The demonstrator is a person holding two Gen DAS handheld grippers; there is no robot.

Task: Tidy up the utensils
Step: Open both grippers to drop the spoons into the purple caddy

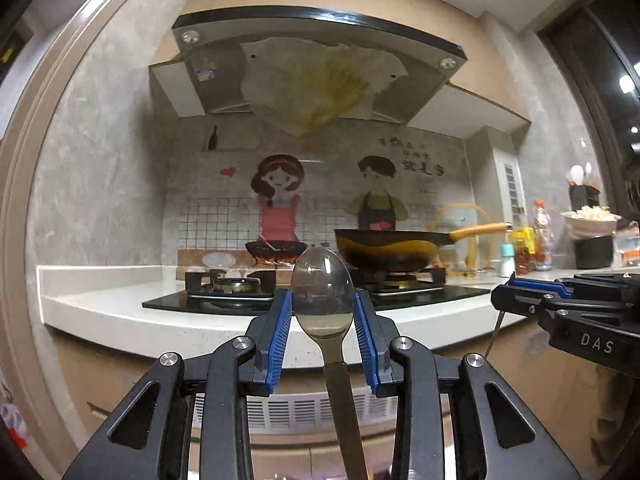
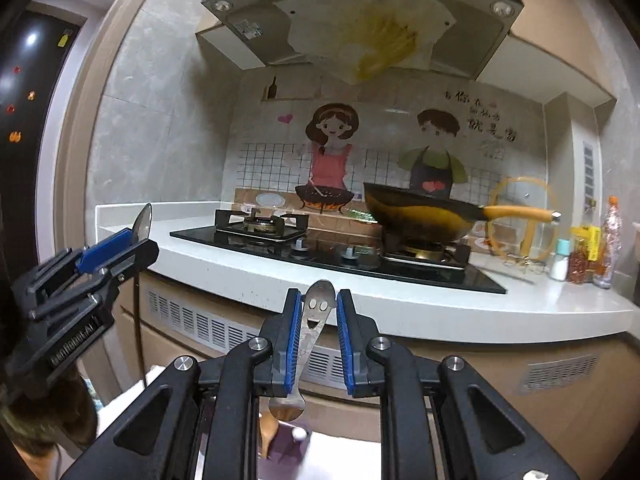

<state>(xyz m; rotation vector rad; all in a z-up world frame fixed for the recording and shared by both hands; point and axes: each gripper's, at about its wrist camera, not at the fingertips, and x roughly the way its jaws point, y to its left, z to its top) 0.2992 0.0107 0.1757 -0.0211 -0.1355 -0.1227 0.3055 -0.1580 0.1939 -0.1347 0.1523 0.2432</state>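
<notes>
My left gripper [image 1: 322,312] is shut on a large steel spoon [image 1: 322,292], bowl up between the blue pads, handle hanging down. It also shows at the left of the right wrist view [image 2: 120,244] with the spoon bowl [image 2: 143,222] sticking up. My right gripper [image 2: 318,320] is shut on a small steel spoon [image 2: 316,320] with a smiley face cut into its handle, bowl hanging low. The right gripper also shows at the right edge of the left wrist view [image 1: 520,300]. Both are held in the air in front of the white counter [image 2: 400,304].
A black gas hob [image 2: 340,252] sits on the counter with a yellow-handled wok [image 2: 420,216] on the right burner. A range hood [image 2: 360,12] hangs above. Bottles and jars [image 2: 592,248] stand at the right. A black utensil holder [image 1: 584,196] stands far right.
</notes>
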